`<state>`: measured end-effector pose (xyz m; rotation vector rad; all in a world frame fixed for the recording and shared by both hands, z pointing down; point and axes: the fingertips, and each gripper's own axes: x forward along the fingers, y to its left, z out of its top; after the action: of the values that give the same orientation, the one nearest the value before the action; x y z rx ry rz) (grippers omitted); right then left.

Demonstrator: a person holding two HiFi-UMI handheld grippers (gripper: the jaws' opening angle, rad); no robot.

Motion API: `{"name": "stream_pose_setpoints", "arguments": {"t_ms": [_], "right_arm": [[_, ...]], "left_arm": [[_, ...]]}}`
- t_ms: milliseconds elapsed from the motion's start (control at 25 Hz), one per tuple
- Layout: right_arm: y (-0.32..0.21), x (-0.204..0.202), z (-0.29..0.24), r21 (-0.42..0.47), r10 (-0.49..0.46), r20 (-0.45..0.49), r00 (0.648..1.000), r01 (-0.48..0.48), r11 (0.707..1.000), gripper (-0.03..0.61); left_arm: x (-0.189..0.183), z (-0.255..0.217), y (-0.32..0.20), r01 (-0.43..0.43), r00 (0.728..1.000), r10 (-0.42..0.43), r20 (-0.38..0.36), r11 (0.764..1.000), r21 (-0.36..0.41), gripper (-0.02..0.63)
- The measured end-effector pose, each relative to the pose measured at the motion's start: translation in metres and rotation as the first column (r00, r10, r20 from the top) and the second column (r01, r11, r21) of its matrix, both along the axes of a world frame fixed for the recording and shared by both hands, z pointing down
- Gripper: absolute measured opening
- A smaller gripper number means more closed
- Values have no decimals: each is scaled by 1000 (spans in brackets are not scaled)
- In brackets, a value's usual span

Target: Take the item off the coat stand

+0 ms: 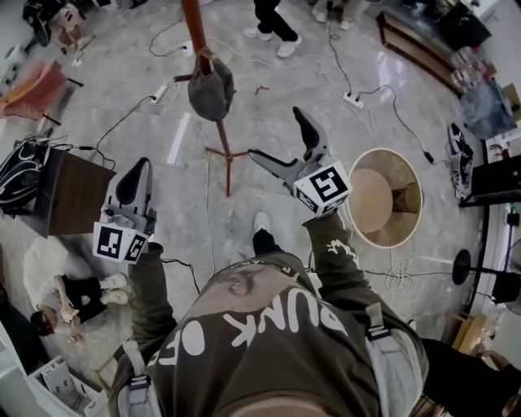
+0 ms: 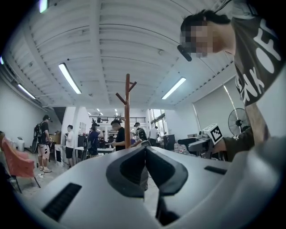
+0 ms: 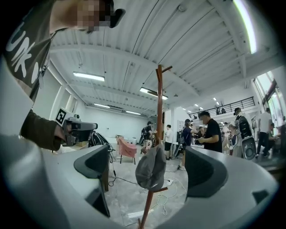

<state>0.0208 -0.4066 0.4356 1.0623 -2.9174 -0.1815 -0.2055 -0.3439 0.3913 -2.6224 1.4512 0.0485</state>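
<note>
1. Right now, the person is aiming the right hand-held gripper (image 1: 275, 134) at the soft grey cap (image 1: 211, 88), which is hanging on the reddish-brown wooden coat stand (image 1: 195, 24). Its jaws are spread wide and holding nothing.
2. The cap is sitting ahead of the jaws, not yet between them, so the gripper probably needs advancing until both pads are flanking the crown.
3. Clamping the fabric, then lifting before pulling away, should free it without tipping the stand.
4. The left hand-held gripper (image 1: 134, 183) is clenched on nothing, well apart from the cap.
</note>
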Motion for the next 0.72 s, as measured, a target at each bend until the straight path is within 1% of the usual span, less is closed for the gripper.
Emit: {"name": "stream_pose_setpoints", "arguments": {"t_ms": [200,400,520,720], "right_arm": [[-57,-9,-3,-3,-70,7,998,70,998,526],[-95,-29,4,-36,-135,15,991,136,990,526],[-115,-50,13,-51,-147,-14,989,146,988,526],[-146,-81,28,-83,-134,-32,990,131,988,526]], "left_arm": [[12,-7,-45,39,999,-39,12,999,6,5],[23,-9,-76,77,997,-77,29,997,2,5],[21,-6,-89,94,995,-94,31,996,-8,5],[12,1,-113,100,994,-98,43,994,-35,5]]}}
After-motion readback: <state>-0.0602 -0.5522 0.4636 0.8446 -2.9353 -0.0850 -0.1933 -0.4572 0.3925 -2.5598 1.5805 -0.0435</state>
